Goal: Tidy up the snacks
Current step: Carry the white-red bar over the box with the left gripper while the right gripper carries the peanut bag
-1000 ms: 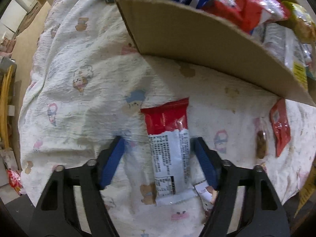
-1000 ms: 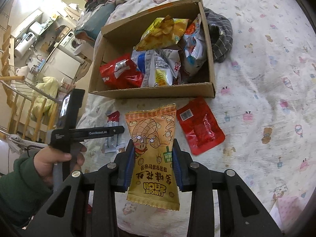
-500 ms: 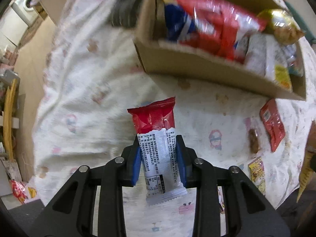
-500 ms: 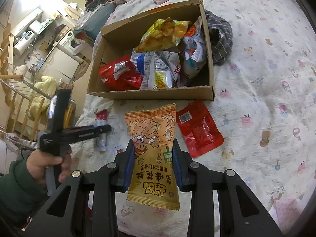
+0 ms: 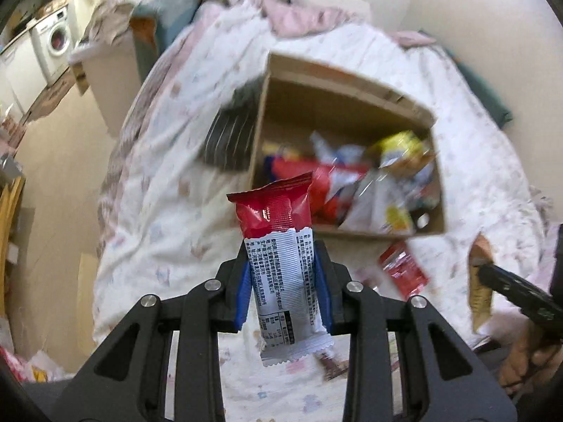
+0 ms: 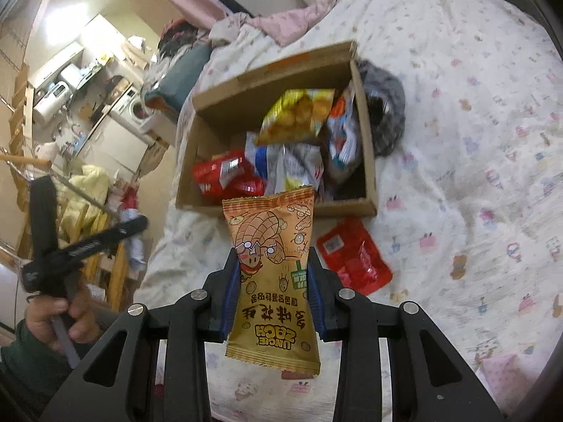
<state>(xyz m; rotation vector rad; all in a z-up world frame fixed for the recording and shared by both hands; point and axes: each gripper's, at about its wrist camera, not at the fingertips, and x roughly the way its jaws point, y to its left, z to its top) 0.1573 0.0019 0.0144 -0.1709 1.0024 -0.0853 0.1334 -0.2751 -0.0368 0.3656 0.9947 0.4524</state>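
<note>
1. While its blue pads press both long edges, the left gripper [image 5: 285,281] clamps a red-and-white snack bar [image 5: 281,246], lifted clear of the bedspread [image 5: 158,211].
2. Narrowed likewise, the right gripper [image 6: 271,292] pinches an orange peanut packet [image 6: 271,274] at its waist.
3. Beyond both sits the cardboard box [image 6: 281,207], holding assorted snacks.
4. Just beside its near wall, a flat red packet [image 6: 352,256] lies on the bedspread.
</note>
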